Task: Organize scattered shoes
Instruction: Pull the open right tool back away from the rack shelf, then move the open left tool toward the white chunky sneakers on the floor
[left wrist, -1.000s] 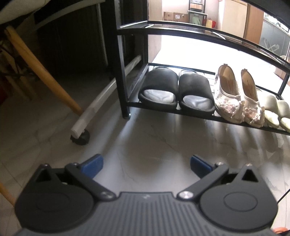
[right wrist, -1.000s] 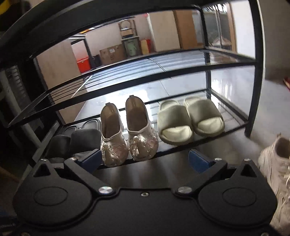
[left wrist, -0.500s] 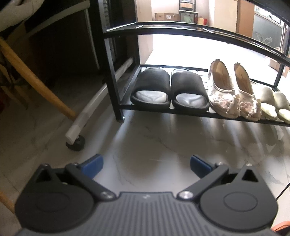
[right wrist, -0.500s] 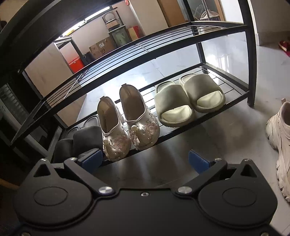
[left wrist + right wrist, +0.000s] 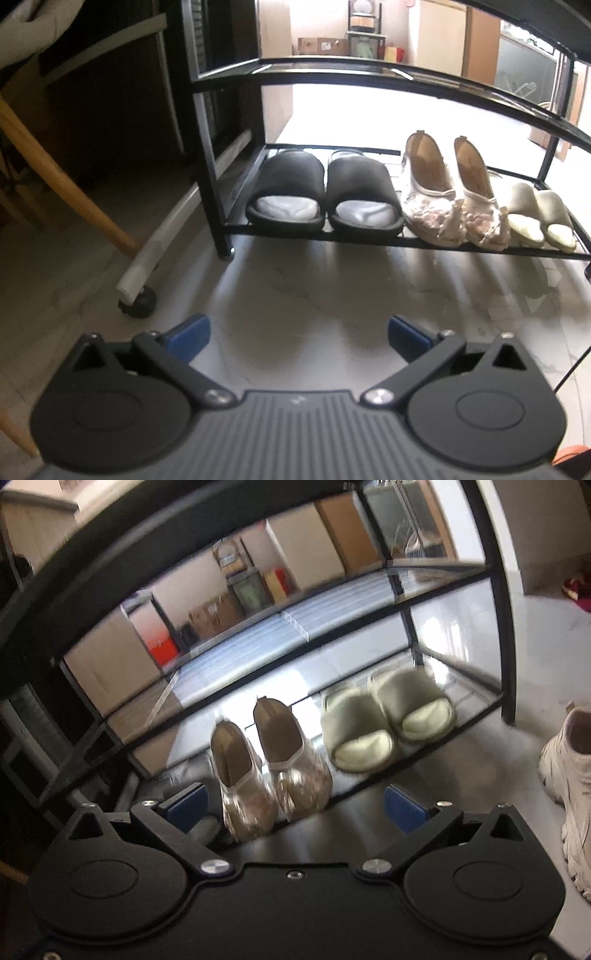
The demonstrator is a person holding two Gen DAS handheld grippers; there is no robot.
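A black metal shoe rack (image 5: 406, 242) holds three pairs on its bottom shelf: black slides (image 5: 321, 195) at the left, pink lace flats (image 5: 450, 192) in the middle, pale green slides (image 5: 539, 218) at the right. My left gripper (image 5: 298, 338) hangs open over bare floor, well short of the rack. In the right wrist view the flats (image 5: 273, 764) and green slides (image 5: 388, 720) sit on the shelf, and a cream chunky sneaker (image 5: 569, 786) stands on the floor right of the rack. My right gripper (image 5: 293, 805) is open and empty in front of the flats.
A wooden chair leg (image 5: 62, 181) and a white bar on a black caster (image 5: 142, 306) lie left of the rack. The rack's upper shelves (image 5: 332, 616) hold nothing. Cardboard boxes (image 5: 321, 46) stand far behind. Pale marble floor (image 5: 332, 295) spreads before the rack.
Both grippers have pulled back and risen from the rack, so the shoes look smaller. The right view has tilted and swung, showing more of the cream sneaker. Both stay open.
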